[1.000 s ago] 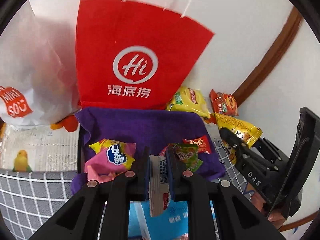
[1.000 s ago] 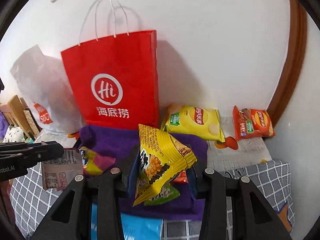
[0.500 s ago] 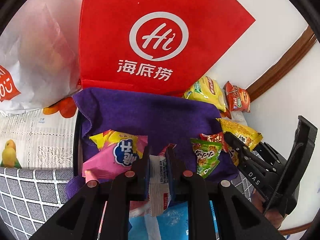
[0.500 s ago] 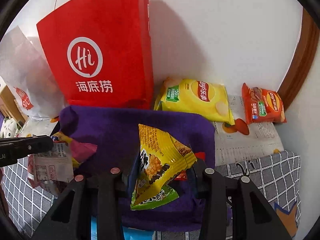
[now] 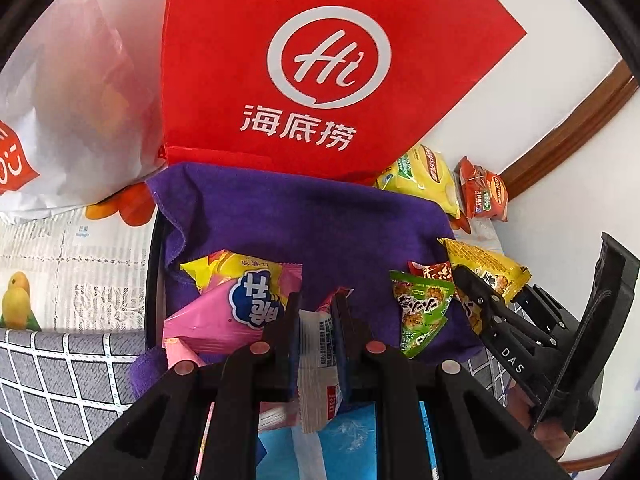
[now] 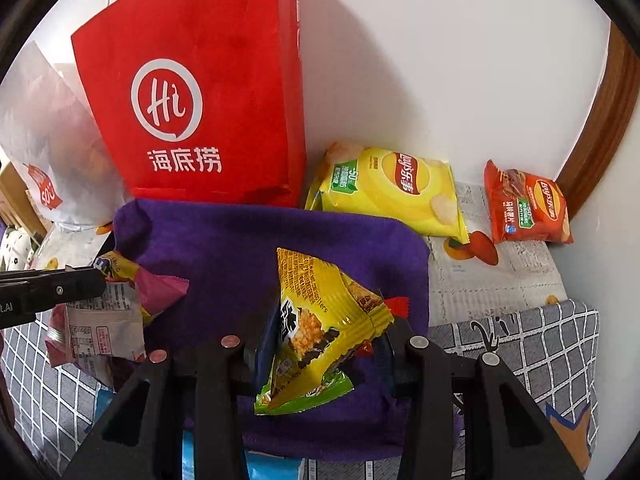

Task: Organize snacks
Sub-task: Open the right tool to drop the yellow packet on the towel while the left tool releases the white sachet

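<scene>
Over the purple cloth [image 6: 224, 248], left claw [image 5: 316, 320] pinches a white packet [image 5: 318, 356], right claw [image 6: 320, 344] a yellow packet [image 6: 320, 320].

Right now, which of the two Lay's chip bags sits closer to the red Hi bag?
The yellow Lay's bag, lying right beside the red Hi bag. The orange-red Lay's bag lies farther right, near the wooden trim.

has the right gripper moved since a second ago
Yes. The right gripper, shut on the yellow snack packet, has dropped closer to the purple cloth; the red bag now looms larger.
</scene>
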A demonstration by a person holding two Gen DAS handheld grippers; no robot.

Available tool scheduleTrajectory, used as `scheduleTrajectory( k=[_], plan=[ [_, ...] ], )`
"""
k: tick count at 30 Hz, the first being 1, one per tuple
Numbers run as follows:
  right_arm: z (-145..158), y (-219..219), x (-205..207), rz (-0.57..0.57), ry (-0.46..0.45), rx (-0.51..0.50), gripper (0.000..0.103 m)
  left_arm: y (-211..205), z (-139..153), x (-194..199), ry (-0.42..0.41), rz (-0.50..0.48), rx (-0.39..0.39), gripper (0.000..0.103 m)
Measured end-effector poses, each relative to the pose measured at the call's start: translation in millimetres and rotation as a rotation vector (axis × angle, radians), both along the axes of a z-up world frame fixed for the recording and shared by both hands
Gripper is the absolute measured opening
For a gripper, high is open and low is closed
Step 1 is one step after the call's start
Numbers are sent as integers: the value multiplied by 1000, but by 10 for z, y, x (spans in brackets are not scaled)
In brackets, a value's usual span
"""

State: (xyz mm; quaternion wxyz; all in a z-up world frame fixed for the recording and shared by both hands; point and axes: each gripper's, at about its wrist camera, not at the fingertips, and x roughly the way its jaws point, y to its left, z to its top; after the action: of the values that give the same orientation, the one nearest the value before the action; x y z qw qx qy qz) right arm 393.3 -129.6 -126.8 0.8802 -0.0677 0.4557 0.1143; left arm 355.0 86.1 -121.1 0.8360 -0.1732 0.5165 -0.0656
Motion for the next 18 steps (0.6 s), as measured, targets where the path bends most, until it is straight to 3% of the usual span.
scheduleTrajectory(
  k=[18],
  plan=[
    [-75, 44, 5, 18, 21, -16, 42, -6, -29, 15, 10, -2, 5, 14]
  ],
)
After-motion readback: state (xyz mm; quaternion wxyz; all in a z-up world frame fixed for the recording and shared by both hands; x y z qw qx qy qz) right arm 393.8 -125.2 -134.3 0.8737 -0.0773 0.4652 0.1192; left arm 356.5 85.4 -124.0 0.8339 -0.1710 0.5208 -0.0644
